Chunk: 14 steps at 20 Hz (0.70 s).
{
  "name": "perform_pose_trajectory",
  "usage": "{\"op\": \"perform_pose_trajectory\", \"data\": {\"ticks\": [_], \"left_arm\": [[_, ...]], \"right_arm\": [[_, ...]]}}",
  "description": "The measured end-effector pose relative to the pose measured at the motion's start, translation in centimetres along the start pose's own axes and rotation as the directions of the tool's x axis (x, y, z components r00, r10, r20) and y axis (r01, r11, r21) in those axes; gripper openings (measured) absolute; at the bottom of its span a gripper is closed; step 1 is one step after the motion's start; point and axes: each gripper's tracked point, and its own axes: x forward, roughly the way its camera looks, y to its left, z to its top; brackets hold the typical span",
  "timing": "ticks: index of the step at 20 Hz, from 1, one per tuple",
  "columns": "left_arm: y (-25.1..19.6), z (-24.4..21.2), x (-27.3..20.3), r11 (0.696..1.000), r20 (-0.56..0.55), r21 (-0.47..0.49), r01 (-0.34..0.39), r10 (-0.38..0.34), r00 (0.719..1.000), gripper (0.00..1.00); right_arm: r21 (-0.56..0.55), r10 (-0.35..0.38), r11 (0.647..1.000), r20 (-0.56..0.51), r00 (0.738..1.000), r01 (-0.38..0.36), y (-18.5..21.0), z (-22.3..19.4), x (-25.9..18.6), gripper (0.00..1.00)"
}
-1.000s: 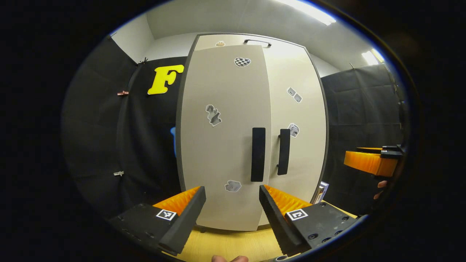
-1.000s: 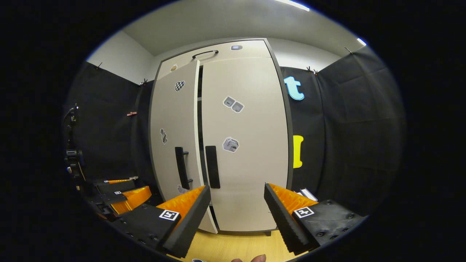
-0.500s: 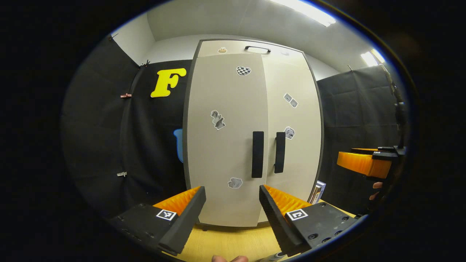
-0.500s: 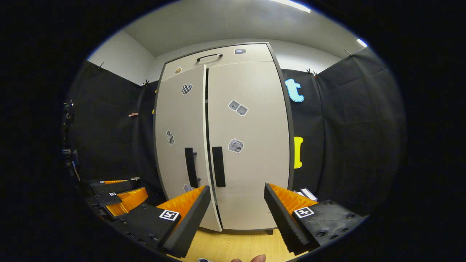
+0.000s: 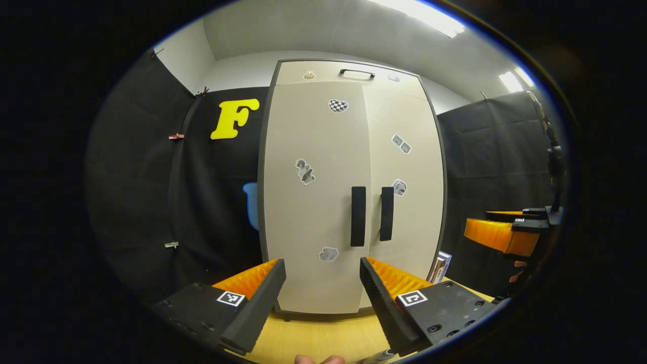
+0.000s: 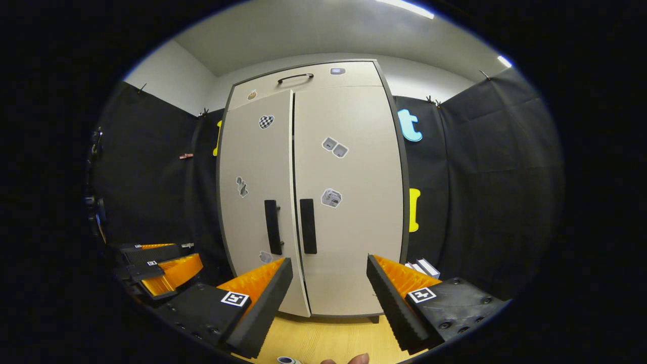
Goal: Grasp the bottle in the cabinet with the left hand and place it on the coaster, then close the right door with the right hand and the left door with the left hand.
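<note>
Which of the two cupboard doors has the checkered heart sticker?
The left door, whose checkered heart sits near its top; the right door carries grey stickers instead.

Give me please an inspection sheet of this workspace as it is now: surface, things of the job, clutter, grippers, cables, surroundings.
Surface: light wooden table in front of the cabinet, bare where visible.
Job's things: cabinet upright; right door shut flush; left door looks shut or nearly so; black handles side by side. A round top at the right gripper view's bottom edge may be the bottle. Coaster: nothing seen.
Clutter: small boxes beside the cabinet's right side.
Grippers: left gripper open, holding nothing, facing the doors; right gripper open, holding nothing.
Cables: nothing seen.
Surroundings: black cloth wall, white ceiling with strip lights.
</note>
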Motion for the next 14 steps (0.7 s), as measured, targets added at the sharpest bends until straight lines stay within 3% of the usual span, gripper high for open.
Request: {"op": "perform_pose_trajectory", "data": {"ticks": [14], "left_arm": [[-0.04, 0.02, -0.45, 0.999, 0.000, 0.015, 0.029, -0.029, 1.000, 0.94]], "right_arm": [[-0.009, -0.008, 1.000, -0.016, 1.000, 0.008, 0.60, -0.65, 0.04, 0.98]]}}
